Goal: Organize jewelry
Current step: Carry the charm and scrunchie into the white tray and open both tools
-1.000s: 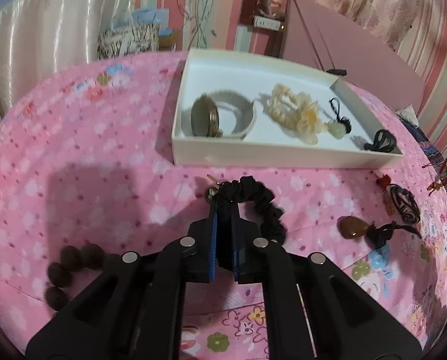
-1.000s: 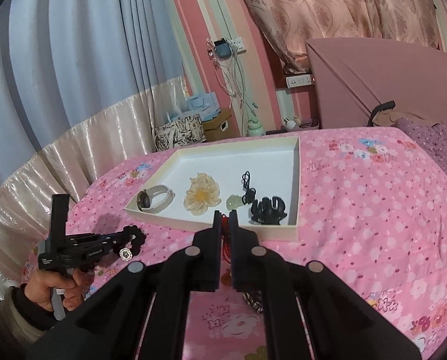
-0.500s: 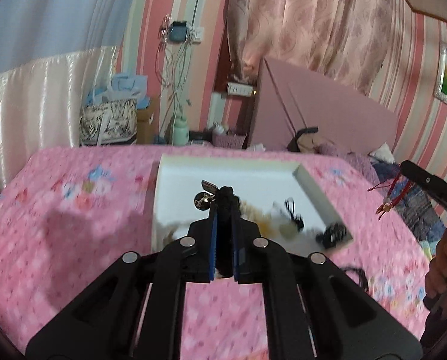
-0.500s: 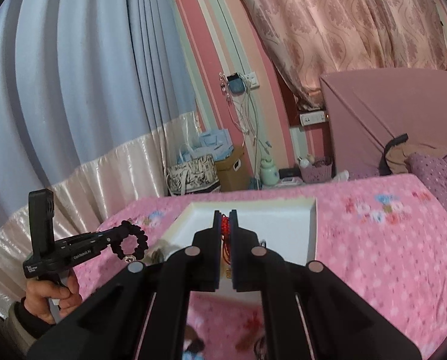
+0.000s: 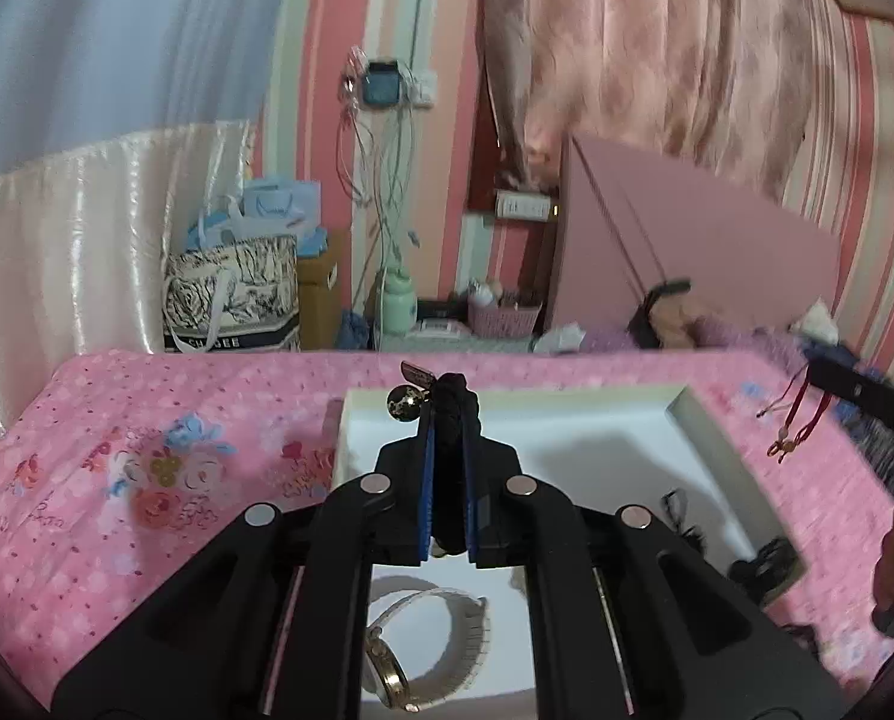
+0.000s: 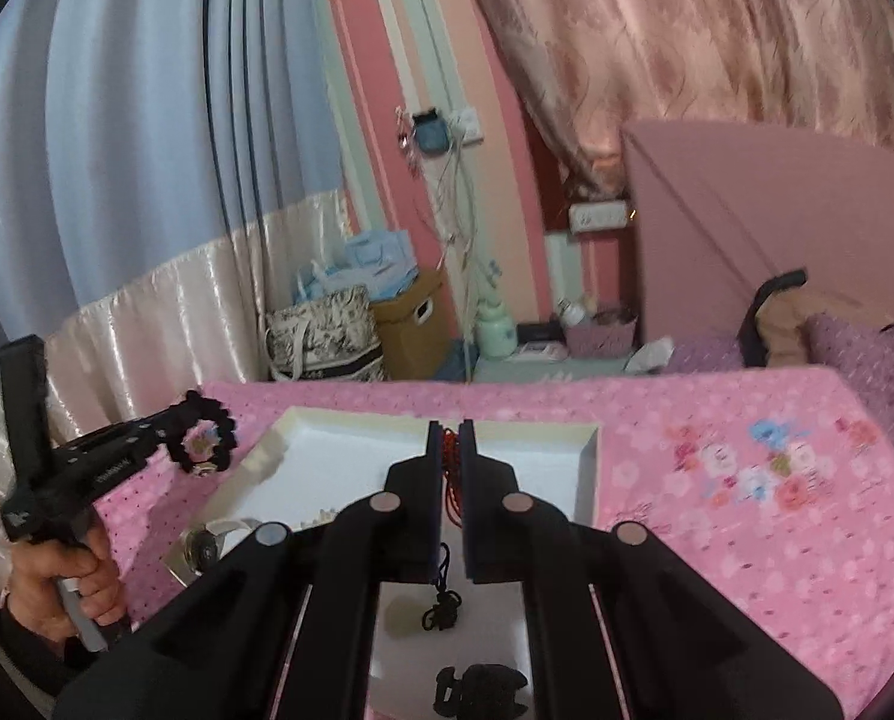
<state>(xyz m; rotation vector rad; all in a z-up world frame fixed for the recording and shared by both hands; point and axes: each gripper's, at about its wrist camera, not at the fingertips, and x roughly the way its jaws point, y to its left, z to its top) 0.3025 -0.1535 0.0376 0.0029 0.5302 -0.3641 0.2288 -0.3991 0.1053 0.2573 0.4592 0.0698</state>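
My left gripper (image 5: 447,414) is shut on a black scrunchie (image 5: 454,396) with a gold charm (image 5: 404,403) and holds it above the white tray (image 5: 711,438). The scrunchie also shows in the right wrist view (image 6: 202,443). My right gripper (image 6: 450,427) is shut on a red cord ornament (image 6: 450,468) with a black knot hanging below (image 6: 441,612), also above the tray (image 6: 591,468). The red ornament shows at the right of the left wrist view (image 5: 798,420). A watch (image 5: 429,654) lies in the tray under the left gripper.
The tray also holds a black hair clip (image 6: 480,687), black cords (image 5: 681,516) and another dark piece (image 5: 768,561). It sits on a pink floral bedspread (image 5: 147,480). Bags (image 5: 231,294) and a pink headboard (image 5: 687,252) stand beyond the bed.
Both grippers have lifted off the bedspread with their pieces and moved forward over the tray. The loose items on the bedspread have dropped out of view.
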